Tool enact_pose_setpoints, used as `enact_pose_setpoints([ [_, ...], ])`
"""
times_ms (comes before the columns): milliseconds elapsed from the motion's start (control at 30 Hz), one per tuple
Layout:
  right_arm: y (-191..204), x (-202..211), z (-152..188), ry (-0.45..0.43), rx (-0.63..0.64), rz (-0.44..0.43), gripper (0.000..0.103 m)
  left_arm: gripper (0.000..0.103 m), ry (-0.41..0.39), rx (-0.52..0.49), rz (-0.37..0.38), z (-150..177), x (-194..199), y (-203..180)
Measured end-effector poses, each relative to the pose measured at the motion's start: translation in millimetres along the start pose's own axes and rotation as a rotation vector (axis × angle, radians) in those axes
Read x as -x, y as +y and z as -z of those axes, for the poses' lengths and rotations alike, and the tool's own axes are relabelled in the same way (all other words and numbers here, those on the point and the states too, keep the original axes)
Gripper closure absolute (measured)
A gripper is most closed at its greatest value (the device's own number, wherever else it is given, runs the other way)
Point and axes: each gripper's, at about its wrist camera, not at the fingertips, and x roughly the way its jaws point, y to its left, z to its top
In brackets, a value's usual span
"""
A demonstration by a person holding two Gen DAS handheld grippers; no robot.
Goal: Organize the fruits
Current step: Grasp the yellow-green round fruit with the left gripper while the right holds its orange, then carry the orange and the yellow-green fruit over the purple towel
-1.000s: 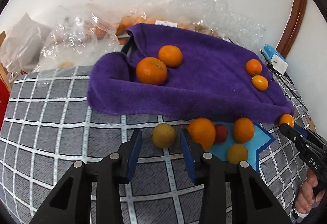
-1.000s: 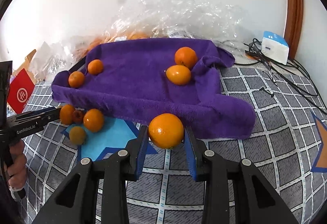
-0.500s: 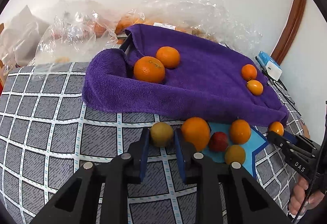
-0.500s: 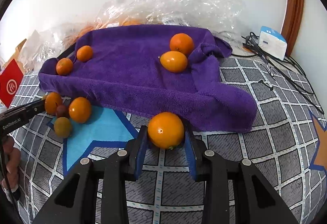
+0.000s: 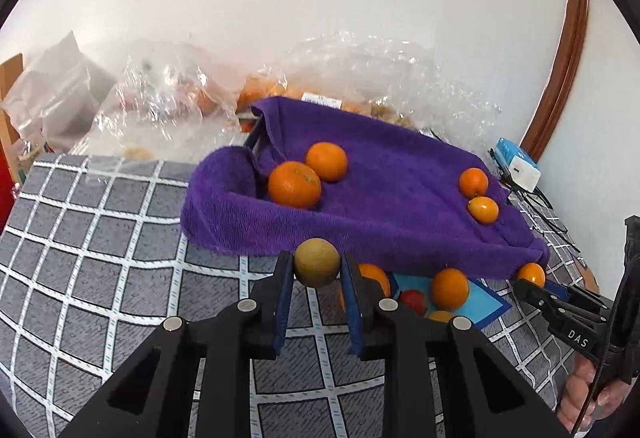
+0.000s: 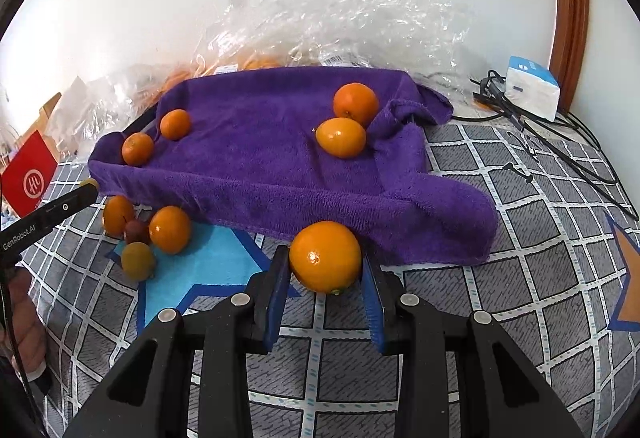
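Observation:
My left gripper is shut on a yellow-green fruit and holds it above the cloth, in front of the purple towel-lined tray. My right gripper is shut on a large orange, just in front of the tray's near edge. Several oranges lie in the tray, two at each end. Loose oranges, a red fruit and a greenish fruit sit on a blue star patch.
Crinkled clear plastic bags with more fruit lie behind the tray against the wall. A white-blue box and black cables lie at the right. A red card stands at the left. A grey checked cloth covers the table.
My left gripper closed on the yellow-green fruit and lifted it off the cloth. My right gripper kept hold of its orange and rose slightly.

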Motion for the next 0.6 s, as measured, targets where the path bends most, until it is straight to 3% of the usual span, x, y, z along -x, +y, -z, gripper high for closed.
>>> enact_pose_setpoints([
  [600, -4, 11, 1, -0.060, -0.012, -0.045, 0.069, 0.080, -0.080, 0.016, -0.024, -7, 12, 3],
])
